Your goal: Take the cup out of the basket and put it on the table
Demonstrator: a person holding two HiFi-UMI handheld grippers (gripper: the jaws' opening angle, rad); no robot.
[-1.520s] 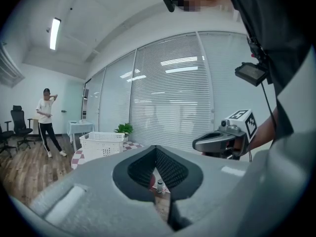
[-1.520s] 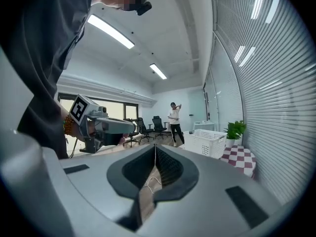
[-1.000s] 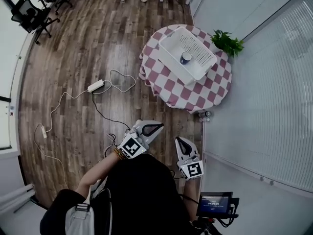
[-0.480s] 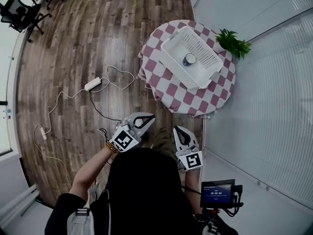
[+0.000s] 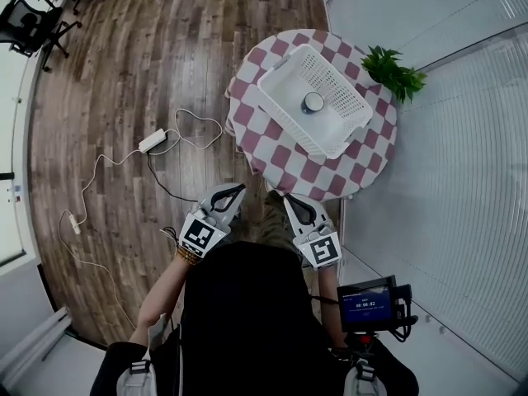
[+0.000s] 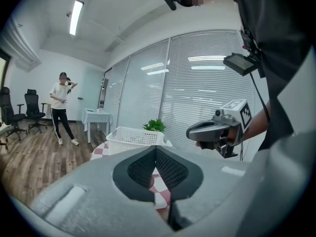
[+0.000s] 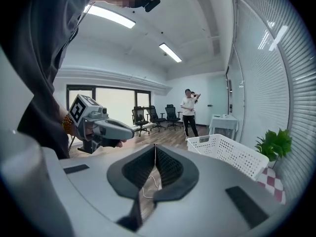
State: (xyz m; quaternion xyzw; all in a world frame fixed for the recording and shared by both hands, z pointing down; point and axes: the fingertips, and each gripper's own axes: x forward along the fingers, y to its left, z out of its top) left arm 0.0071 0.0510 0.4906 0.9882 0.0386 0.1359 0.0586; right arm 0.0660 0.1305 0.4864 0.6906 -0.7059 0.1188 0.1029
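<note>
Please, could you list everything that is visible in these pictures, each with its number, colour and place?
Round table with checked cloth: one, red and white, ahead of the person.
Perforated plastic basket: one, white, on the table.
Cup: one, dark with pale top, upright inside the basket.
Potted plant: one, green, table's far right edge.
Power strip: one, white, on the wooden floor, among cables.
Office chairs: several, black, far left.
Standing person: one, white top, far end.
Small screen: one, black, by the wearer's right.
Left gripper: grey, jaws shut, empty.
Right gripper: grey, jaws shut, empty.
</note>
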